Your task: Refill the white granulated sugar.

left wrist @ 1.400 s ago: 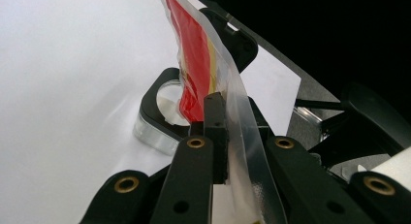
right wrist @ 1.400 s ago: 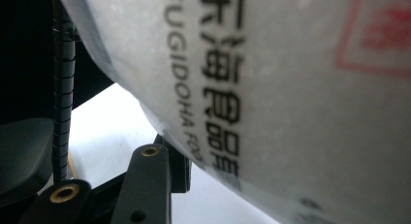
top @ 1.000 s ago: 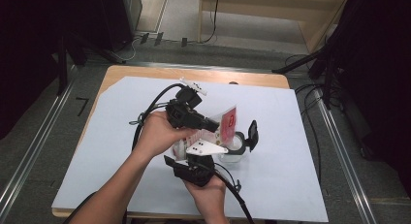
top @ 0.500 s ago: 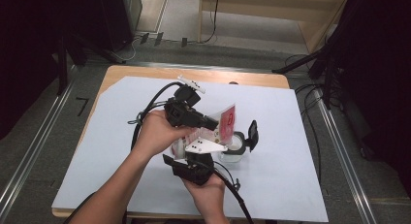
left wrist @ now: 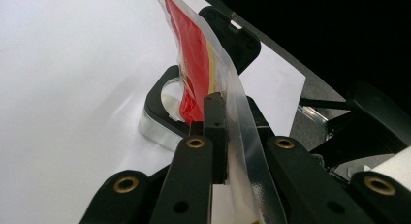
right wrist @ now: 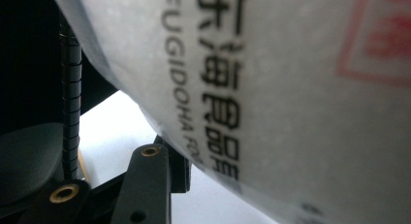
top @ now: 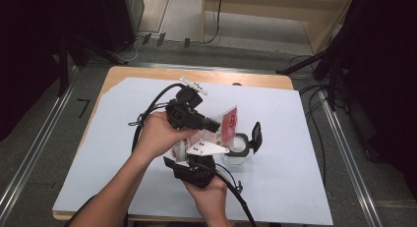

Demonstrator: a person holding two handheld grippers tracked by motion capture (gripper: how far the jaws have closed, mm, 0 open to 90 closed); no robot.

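A sachet (top: 227,125) with a red print and clear edges is held upright over a small round clear container (top: 239,149), whose black flip lid (top: 256,134) stands open. My left gripper (top: 215,126) comes from the left and is shut on the sachet's clear edge (left wrist: 242,132), just above the container (left wrist: 157,124). My right gripper (top: 196,156) reaches up from below under its grey plate. In the right gripper view the printed sachet (right wrist: 271,88) lies against one pad (right wrist: 180,174); the other jaw is hidden behind it.
The container stands on a white sheet (top: 295,138) that covers a wooden table (top: 123,72). Black cables (top: 147,109) trail from both grippers. Bare sheet lies to the left, right and back of the hands.
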